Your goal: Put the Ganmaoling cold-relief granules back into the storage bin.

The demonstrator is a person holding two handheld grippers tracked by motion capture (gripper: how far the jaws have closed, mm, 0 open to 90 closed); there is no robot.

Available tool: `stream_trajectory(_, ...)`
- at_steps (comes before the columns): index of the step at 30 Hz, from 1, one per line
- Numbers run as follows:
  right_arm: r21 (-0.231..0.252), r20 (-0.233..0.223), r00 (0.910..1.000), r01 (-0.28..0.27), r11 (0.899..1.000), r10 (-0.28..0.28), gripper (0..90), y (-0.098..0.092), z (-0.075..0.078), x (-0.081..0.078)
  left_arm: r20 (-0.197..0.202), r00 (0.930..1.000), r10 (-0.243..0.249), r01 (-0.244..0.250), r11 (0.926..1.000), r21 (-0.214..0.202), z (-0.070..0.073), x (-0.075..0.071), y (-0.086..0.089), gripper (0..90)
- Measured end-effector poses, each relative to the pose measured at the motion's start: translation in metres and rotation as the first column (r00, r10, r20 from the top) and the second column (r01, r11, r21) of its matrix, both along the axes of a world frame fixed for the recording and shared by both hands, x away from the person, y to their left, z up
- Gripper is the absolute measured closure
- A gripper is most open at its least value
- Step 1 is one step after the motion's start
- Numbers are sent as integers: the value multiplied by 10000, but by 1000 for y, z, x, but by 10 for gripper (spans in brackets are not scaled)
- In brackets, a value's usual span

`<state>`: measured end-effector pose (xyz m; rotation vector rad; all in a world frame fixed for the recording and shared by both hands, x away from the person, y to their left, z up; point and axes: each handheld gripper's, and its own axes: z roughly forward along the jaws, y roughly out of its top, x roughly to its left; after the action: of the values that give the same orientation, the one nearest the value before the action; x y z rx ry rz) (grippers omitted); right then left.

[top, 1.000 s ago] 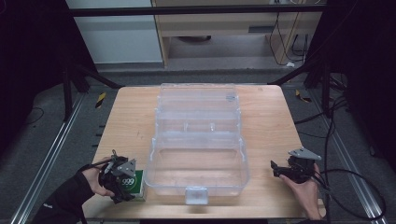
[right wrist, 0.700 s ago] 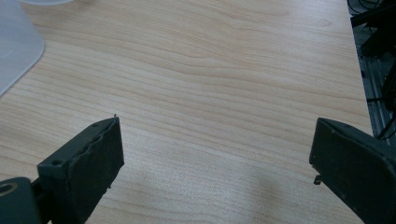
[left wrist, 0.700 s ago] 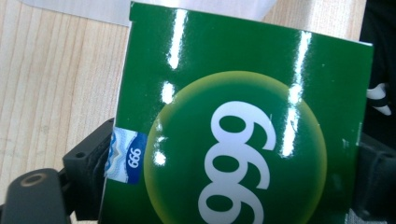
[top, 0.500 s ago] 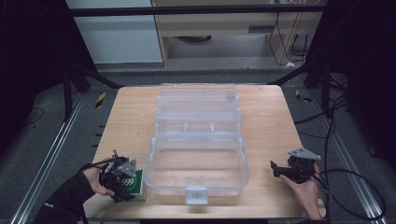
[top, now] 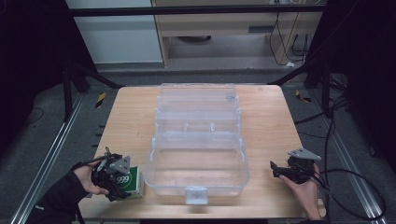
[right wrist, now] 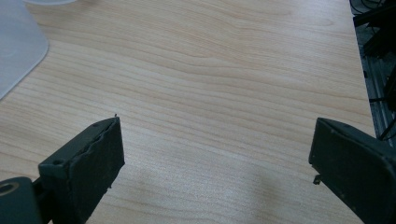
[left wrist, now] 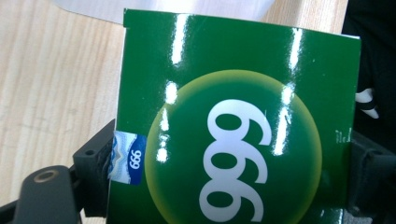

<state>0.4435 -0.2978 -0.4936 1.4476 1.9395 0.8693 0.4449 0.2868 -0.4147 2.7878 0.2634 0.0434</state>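
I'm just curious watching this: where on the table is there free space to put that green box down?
Bare wood lies right of the clear plastic case, between it and the right gripper, and along the table's far corners. The near-left corner is crowded: the left gripper clamps the green box beside the case.

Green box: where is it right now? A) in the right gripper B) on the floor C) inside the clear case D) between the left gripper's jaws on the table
D: the green box sits between the left gripper jaws, on the table beside the clear case.
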Motion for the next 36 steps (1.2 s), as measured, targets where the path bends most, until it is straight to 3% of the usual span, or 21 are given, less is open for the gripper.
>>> stream_trajectory(22,28,11,10000,23,10000,-23,37,-1,0,0,488,9987,117,-113,9999,-77,53,-7,5,136)
stream_trajectory(36,82,-26,10000,20,10000,-19,36,-1,0,0,812,9967,-58,72,9998,-167,85,-5,-6,137)
